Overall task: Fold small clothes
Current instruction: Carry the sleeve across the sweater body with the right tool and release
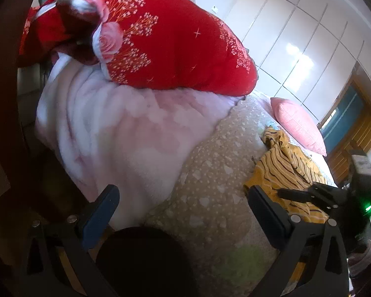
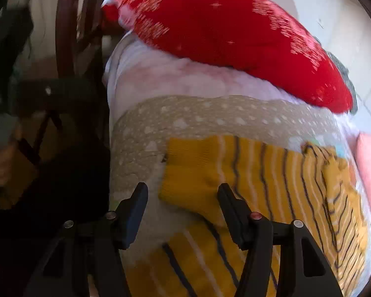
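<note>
Bedding fills both views: a tan dotted bedspread [image 1: 210, 198] lies under and ahead of the left claw [image 1: 183, 200], with a pale pink fluffy blanket [image 1: 116, 133] beyond it and a big red flowered quilt [image 1: 173, 39] piled on top of that. A pink pillow [image 1: 299, 128] sits farther off to the right of the left claw.

The yellow striped garment [image 2: 272, 173] lies crumpled on the bedspread [image 2: 210, 116], right under and ahead of the right claw [image 2: 183, 198]; its plain yellow cuff falls between the fingers, though contact is unclear. In the left view the garment [image 1: 284, 168] sits just right of the claw.

Both claws are spread wide, gripping nothing. The right claw [image 1: 284, 194] shows at the garment's near edge.
</note>
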{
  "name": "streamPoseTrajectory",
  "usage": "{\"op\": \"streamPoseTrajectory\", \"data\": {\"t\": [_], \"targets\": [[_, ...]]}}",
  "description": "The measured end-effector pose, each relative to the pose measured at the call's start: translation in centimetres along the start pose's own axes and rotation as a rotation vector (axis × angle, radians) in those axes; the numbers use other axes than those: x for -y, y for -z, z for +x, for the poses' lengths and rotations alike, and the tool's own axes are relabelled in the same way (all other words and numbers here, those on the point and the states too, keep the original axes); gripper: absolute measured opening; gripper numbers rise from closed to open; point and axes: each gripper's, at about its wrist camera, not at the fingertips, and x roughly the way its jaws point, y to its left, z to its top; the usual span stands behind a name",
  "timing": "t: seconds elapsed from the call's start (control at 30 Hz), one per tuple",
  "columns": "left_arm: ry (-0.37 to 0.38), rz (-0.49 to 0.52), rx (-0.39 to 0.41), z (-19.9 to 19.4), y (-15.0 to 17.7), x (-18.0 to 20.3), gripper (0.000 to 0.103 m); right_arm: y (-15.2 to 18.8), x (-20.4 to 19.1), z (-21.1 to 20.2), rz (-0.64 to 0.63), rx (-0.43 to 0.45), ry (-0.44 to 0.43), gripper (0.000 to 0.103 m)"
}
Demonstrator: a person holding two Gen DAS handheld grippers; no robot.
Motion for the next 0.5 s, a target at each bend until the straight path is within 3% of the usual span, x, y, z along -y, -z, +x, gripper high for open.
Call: {"op": "streamPoseTrajectory", "data": {"t": [0.03, 0.07, 0.1, 0.13, 0.33, 0.5], "targets": [[0.001, -0.001, -0.001, 0.0, 0.1, -0.1, 0.103, -0.2, -0.3, 0.7, -0.017, -0.016, 0.028, 0.059], [0.0, 0.0, -0.001, 0.0, 0.1, -0.2, 0.103, -0.7, -0.2, 1.8, -0.015, -0.049, 0.045, 0.039], [-0.001, 0.0, 0.001, 0.0, 0.1, -0.2, 0.103, -1.2, 0.1, 2.0, 0.015, -0.048, 0.029, 0.032], [-0.001, -0.001, 0.002, -0.1, 0.1, -0.3, 0.103, -1.7, 0.7, 2.0, 0.047, -0.039, 0.017, 0.01], [0.007, -0.004, 0.003, -0.3, 0.2, -0.2, 0.103, -8.6, 3.3, 0.2, 0.177, 0.111, 0.021, 0.009], [0.0, 0.041, 0.012, -0.8, 0.2, 0.7, 0.103, -16.0, 4.6, -4.4, 0.269, 0.321, -0.078, 0.009]]}}
